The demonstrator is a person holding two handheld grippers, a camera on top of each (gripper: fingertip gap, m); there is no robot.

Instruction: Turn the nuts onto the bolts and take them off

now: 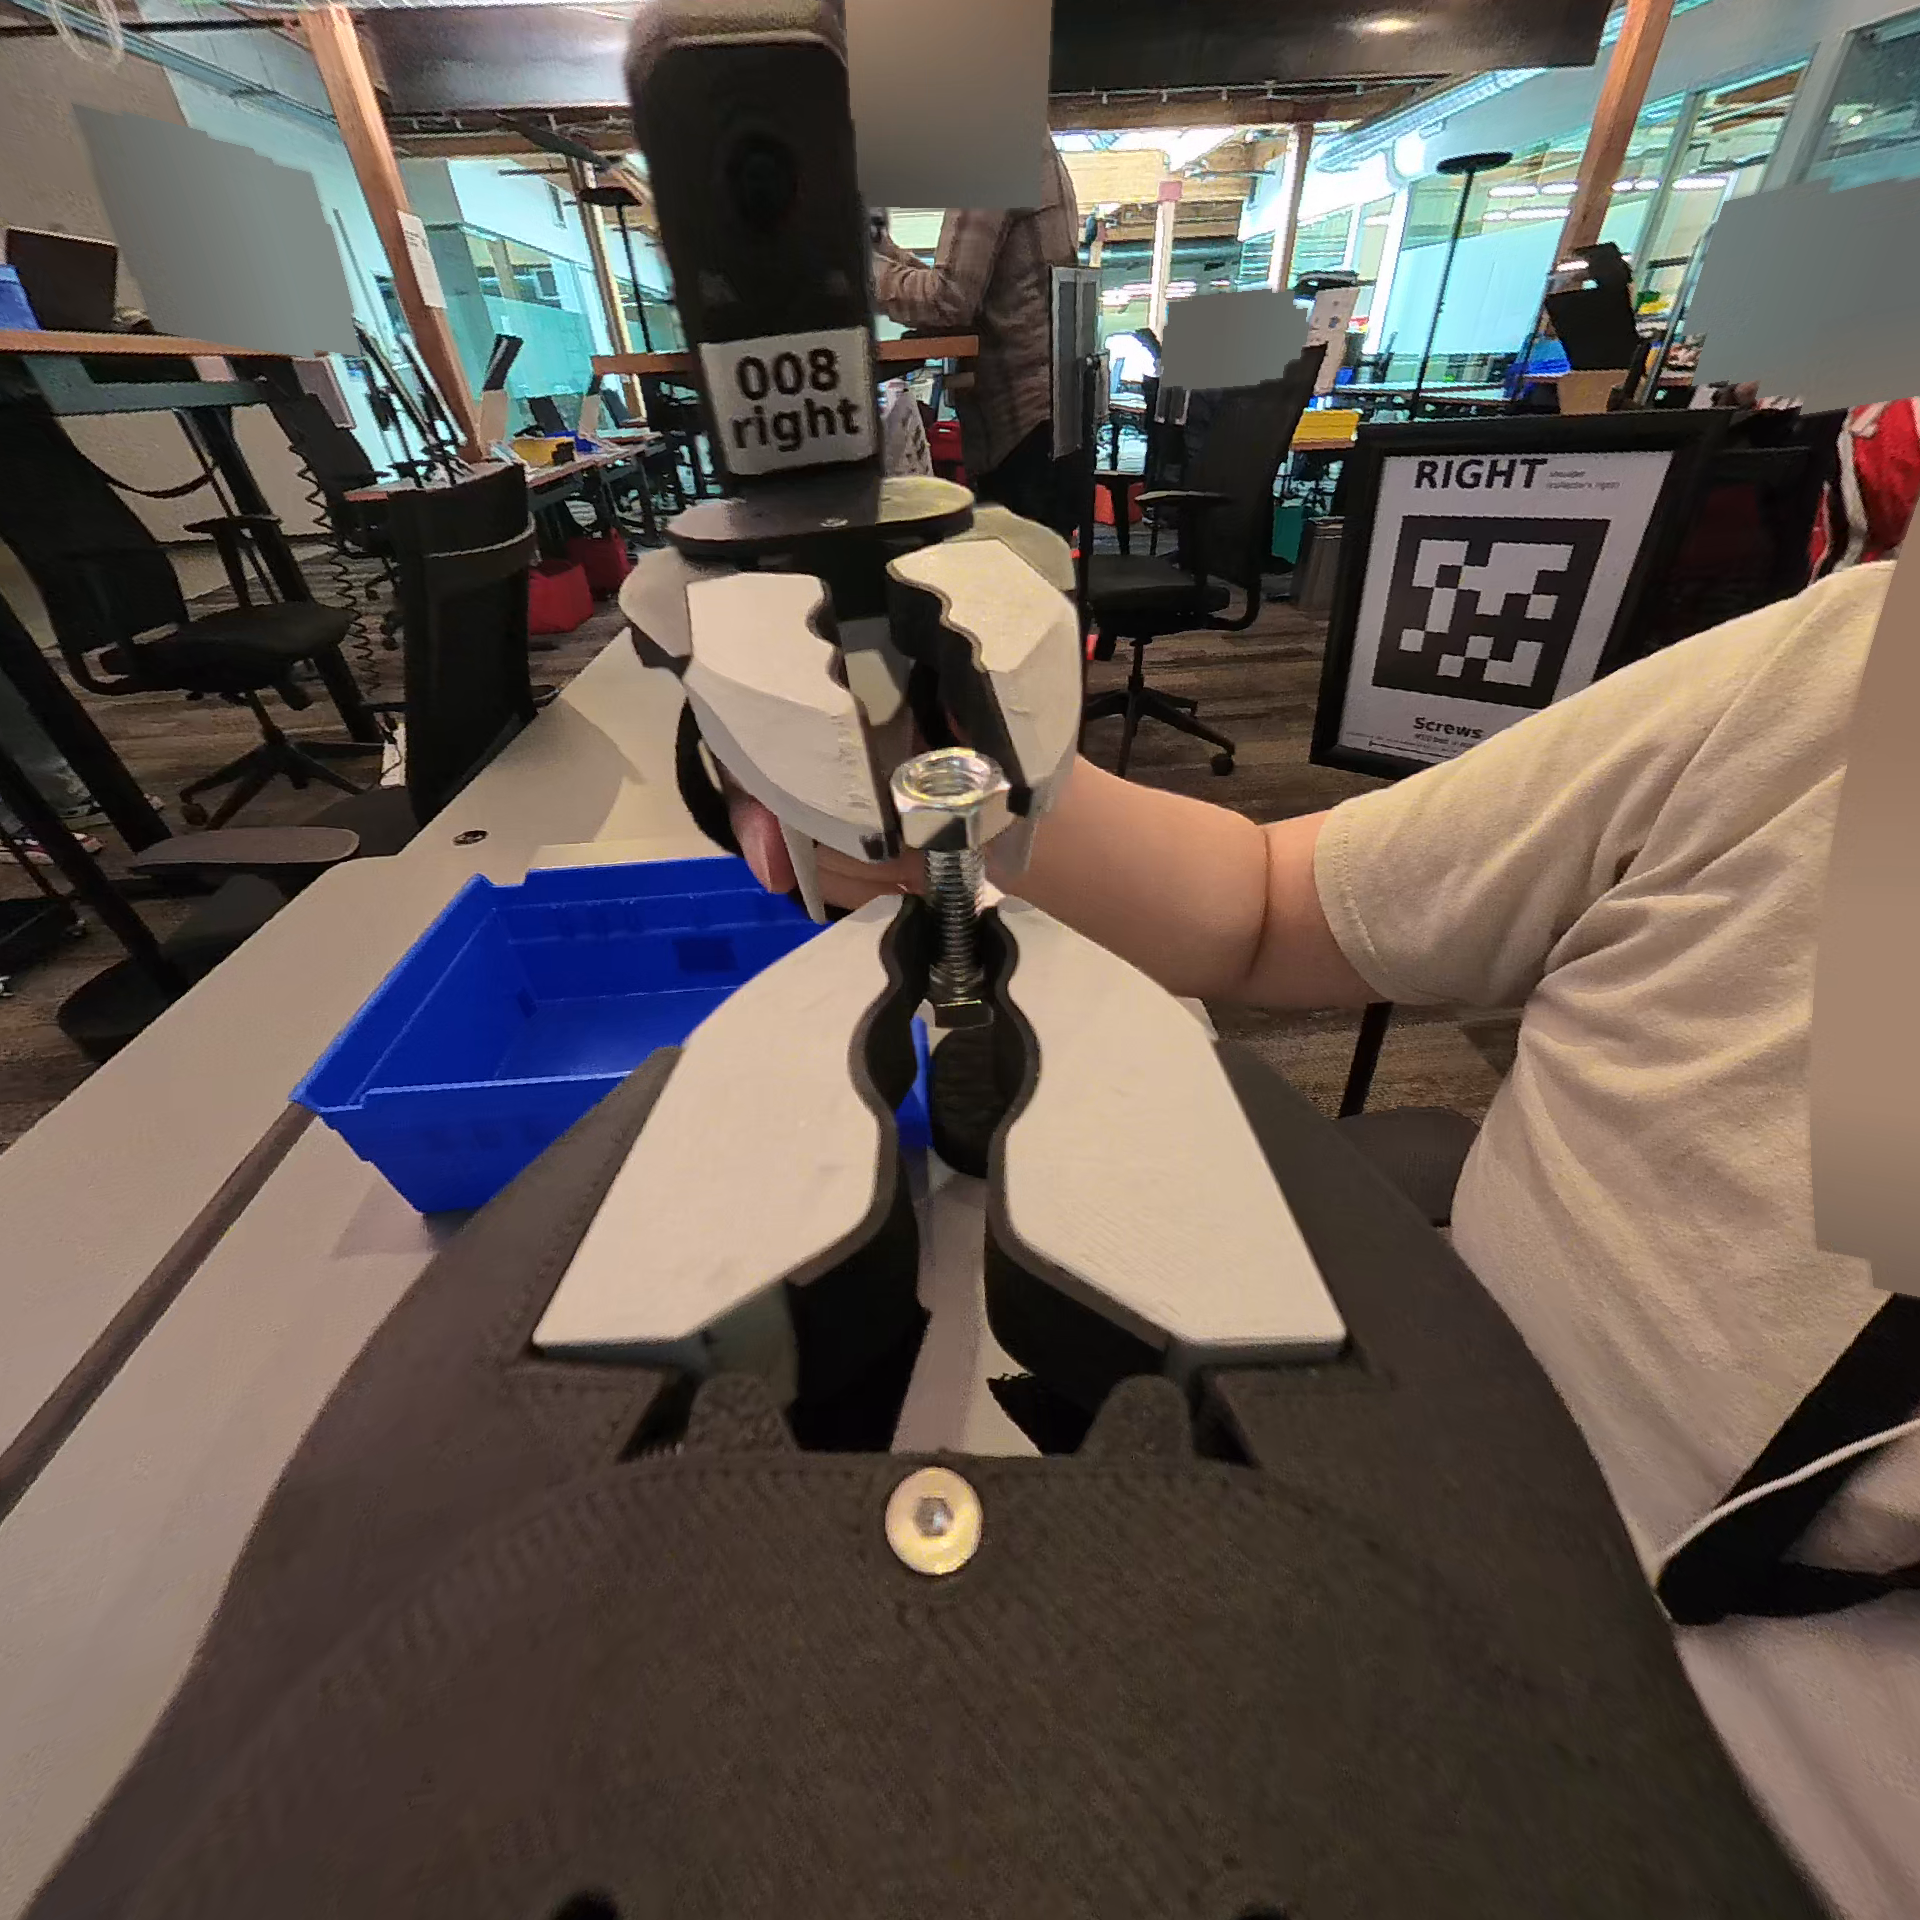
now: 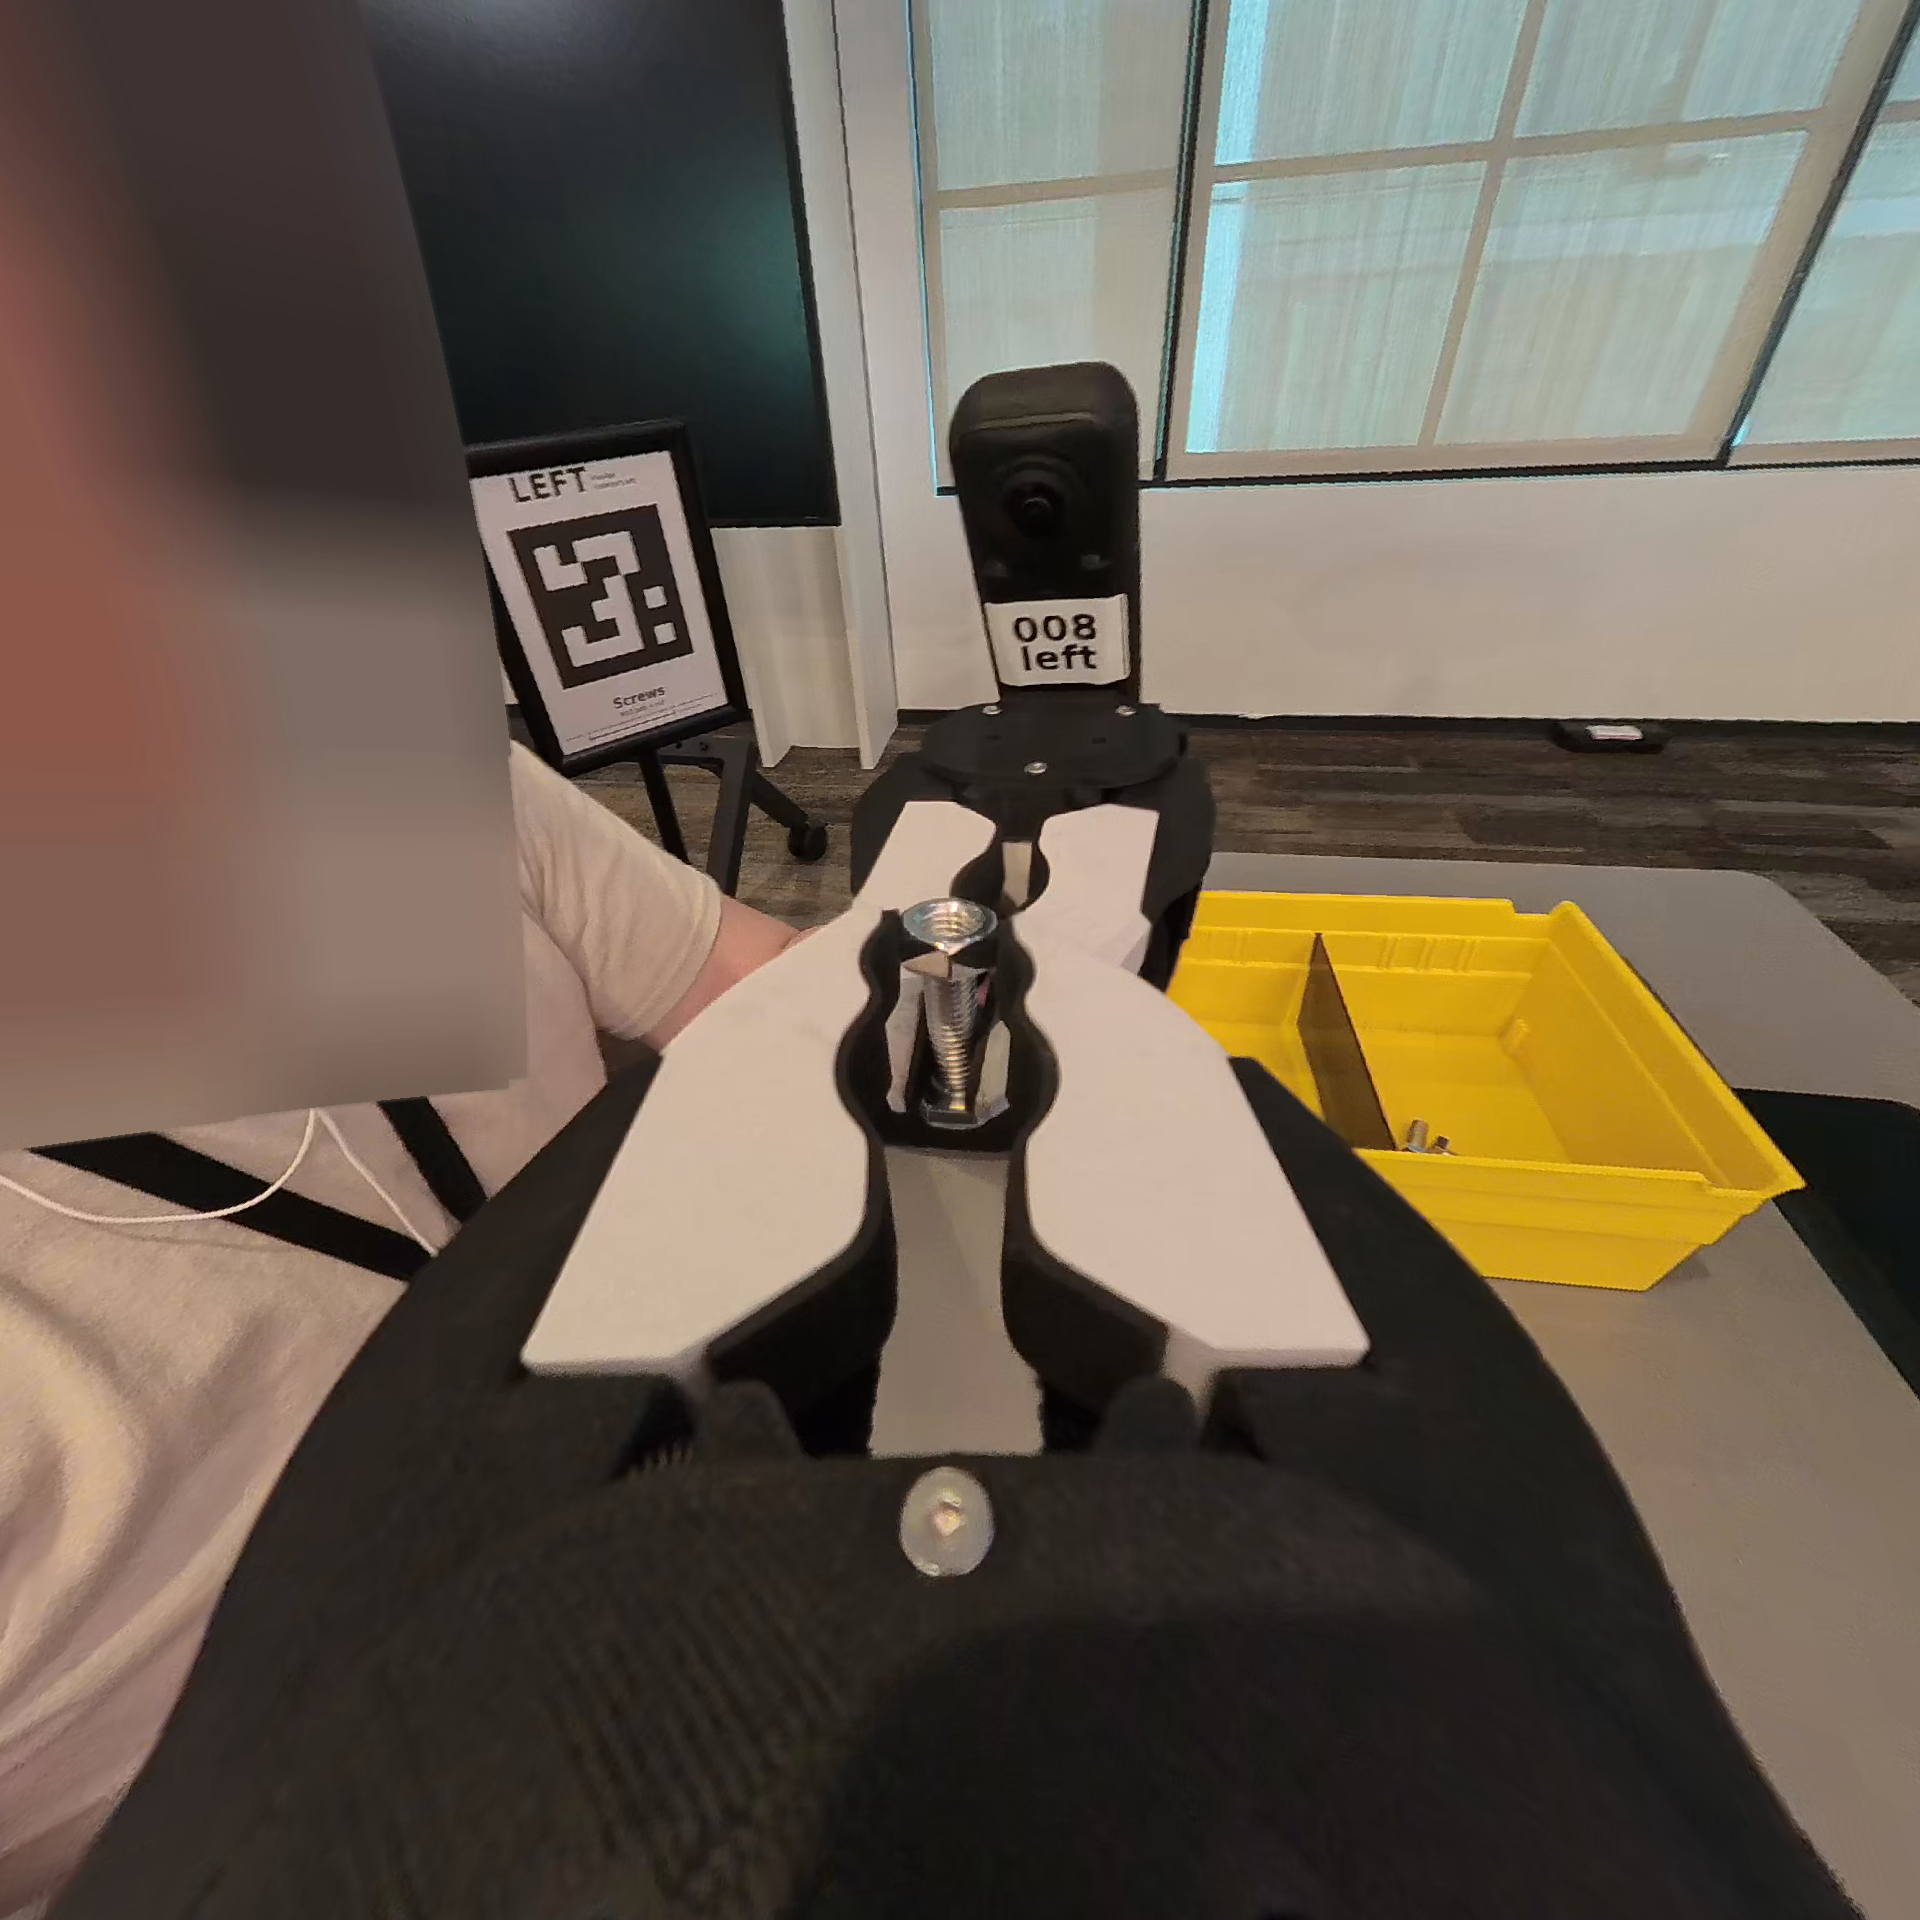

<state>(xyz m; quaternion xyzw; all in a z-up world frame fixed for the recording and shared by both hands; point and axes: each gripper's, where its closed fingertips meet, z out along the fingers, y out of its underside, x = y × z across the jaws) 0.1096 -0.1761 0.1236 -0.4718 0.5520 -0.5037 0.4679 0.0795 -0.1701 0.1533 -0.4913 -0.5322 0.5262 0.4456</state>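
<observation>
Open-plan office doubling as my data-collection space: rows of desks and black swivel chairs at 10 to 1 o'clock, big windows at 12, framed marker signs on stands, parts bins on my grey table.

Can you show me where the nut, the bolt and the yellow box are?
nut (image 1: 951, 795): left wrist view, on its shiny side face.
bolt (image 1: 954, 914): left wrist view, on the threaded shaft.
yellow box (image 2: 1621, 1210): right wrist view, on its front wall.
</observation>
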